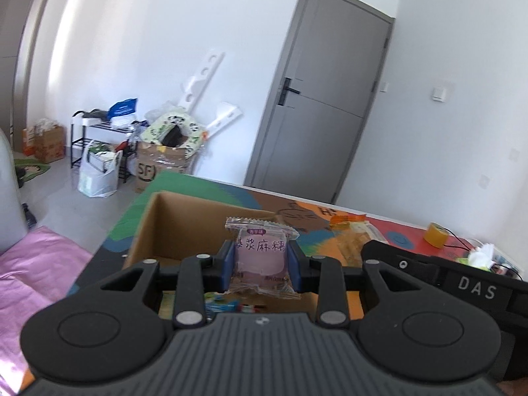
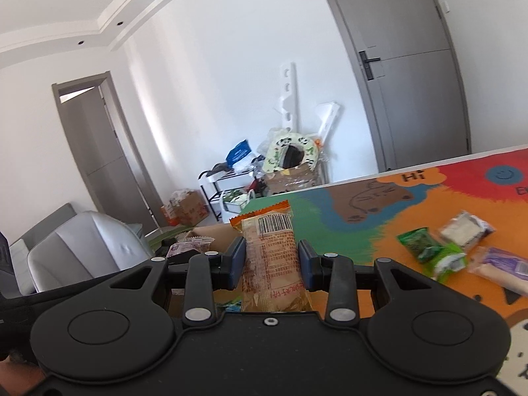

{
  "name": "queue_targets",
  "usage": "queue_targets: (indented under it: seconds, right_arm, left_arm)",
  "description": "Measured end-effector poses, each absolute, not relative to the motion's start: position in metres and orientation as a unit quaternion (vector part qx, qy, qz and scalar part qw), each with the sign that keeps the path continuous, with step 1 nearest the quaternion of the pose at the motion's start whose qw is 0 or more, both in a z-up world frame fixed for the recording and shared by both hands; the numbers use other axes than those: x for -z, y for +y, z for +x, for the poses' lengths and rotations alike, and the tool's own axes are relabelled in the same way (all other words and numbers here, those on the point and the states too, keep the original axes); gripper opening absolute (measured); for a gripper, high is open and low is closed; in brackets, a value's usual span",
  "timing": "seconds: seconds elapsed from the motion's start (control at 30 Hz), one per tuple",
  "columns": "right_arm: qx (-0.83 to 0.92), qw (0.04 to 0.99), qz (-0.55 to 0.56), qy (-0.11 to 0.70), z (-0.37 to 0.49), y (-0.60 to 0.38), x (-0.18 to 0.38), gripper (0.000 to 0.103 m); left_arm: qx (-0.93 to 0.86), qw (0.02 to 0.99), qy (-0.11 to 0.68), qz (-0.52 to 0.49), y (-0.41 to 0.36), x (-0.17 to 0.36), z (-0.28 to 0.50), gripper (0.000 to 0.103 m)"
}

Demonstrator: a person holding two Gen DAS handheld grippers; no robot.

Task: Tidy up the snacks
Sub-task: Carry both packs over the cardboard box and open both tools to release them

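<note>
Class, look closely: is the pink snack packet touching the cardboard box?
Apart. The left wrist view shows the pink snack packet clamped between the blue fingers, raised above the open cardboard box.

Left wrist camera rides close behind its gripper, angled slightly down across an open cardboard box (image 1: 184, 227) toward a grey door (image 1: 316, 99). Right wrist camera sits alongside, aimed likewise over the colourful table mat (image 2: 379, 211). Both views share the mat, the door (image 2: 412, 66) and the cluttered far corner.

Colourful table (image 2: 379, 217): cardboard box (image 1: 171, 227), snack packets (image 2: 429, 247), tape roll (image 1: 435, 234).
</note>
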State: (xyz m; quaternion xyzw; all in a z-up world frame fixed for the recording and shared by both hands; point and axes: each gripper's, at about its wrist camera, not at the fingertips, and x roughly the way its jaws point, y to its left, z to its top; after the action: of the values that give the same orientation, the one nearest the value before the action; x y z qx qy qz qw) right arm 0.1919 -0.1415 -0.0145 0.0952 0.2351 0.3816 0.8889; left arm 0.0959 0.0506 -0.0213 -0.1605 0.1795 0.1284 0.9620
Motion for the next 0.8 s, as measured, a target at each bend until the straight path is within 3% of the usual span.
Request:
queue_targets:
  seconds: [0.53,0.8]
  right_arm:
    - [-0.393,0.884,0.060,0.248,0.191,-0.087,0.015,0.035]
    - [-0.393,0.882,0.060,0.252,0.193,-0.073,0.012,0.035]
  left_arm:
    - [-0.146,0.953,0.187,-0.187,0.097,0.036,0.109,0.033]
    - [-0.156,0.951,0.173,-0.202,0.106,0.027,0.089,0.046]
